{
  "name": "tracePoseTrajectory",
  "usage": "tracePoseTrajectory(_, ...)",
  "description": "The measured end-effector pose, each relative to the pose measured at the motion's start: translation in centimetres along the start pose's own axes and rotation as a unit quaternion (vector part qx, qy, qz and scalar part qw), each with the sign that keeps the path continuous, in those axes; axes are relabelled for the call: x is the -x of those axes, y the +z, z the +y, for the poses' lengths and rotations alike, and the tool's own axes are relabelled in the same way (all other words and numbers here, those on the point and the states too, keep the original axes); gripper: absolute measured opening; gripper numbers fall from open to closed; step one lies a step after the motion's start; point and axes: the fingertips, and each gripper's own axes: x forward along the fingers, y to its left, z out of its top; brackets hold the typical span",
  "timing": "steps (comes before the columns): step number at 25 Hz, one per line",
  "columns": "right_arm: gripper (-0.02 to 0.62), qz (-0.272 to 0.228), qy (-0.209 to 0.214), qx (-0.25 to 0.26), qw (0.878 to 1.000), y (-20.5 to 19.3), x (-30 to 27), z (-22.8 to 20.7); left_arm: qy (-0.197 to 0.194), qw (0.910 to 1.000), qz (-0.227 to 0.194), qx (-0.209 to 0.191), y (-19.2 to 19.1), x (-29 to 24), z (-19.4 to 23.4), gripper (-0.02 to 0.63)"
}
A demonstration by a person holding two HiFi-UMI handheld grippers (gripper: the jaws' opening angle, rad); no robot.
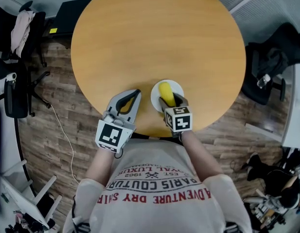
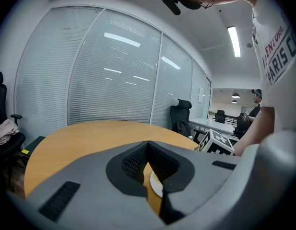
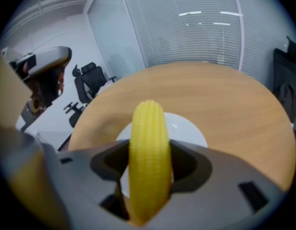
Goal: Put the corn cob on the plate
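The yellow corn cob (image 1: 166, 92) (image 3: 148, 147) is clamped between the jaws of my right gripper (image 1: 171, 101) (image 3: 147, 169), which is shut on it. It hangs over the small white plate (image 1: 155, 92) (image 3: 186, 128) near the round table's near edge. I cannot tell whether the cob touches the plate. My left gripper (image 1: 132, 97) (image 2: 150, 169) rests on the table just left of the plate, jaws shut with nothing between them. A sliver of the plate (image 2: 156, 185) shows past its jaws.
The round wooden table (image 1: 154, 38) carries only the plate. Office chairs (image 1: 16, 76) stand on the floor at the left, another chair (image 1: 269, 67) at the right. A white cable (image 1: 62, 130) runs over the wood floor.
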Motion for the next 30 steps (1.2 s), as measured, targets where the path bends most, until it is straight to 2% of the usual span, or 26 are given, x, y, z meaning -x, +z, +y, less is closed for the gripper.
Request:
tracePoseTrajectory(7, 0.267, 0.008, -0.012, 0.010, 1.000, 0.0, -0.3, 0.3, 0.014, 0.9998, 0.002, 0.017, -0.1, 0.6, 0.7, 0.032)
tracePoseTrajectory(10, 0.267, 0.011, -0.012, 0.010, 1.000, 0.0, -0.4, 0.2, 0.016, 0.9998, -0.002, 0.007, 0.0, 0.6, 1.0, 0.032)
tracePoseTrajectory(12, 0.267, 0.011, -0.007, 0.005, 1.000, 0.1, -0.5, 0.3, 0.014, 0.9999, -0.007, -0.002, 0.0, 0.6, 1.1, 0.032)
tracePoseTrajectory(16, 0.268, 0.005, 0.004, -0.017, 1.000, 0.4, -0.3, 0.5, 0.011, 0.9998, -0.001, 0.014, -0.1, 0.5, 0.7, 0.032)
tracePoseTrajectory(23, 0.268, -0.006, 0.001, -0.021, 1.000, 1.3, 1.0, 0.4, 0.000, 1.0000, -0.005, 0.000, 0.4, 0.0, 0.4, 0.032)
tracePoseTrajectory(27, 0.264, -0.037, -0.004, -0.034, 0.999, 3.2, 2.8, 0.7, -0.003, 0.9998, -0.010, -0.017, 0.9, 0.1, 0.6, 0.032)
tracePoseTrajectory(28, 0.242, -0.051, -0.010, -0.039, 0.998, 3.8, 3.6, 0.6, -0.004, 0.9998, -0.011, -0.016, 1.1, 0.1, 0.5, 0.032)
tracePoseTrajectory(30, 0.093, -0.081, -0.031, -0.042, 0.995, 5.1, 5.1, 0.3, -0.008, 0.9998, -0.015, -0.011, 1.6, 0.1, 0.2, 0.032)
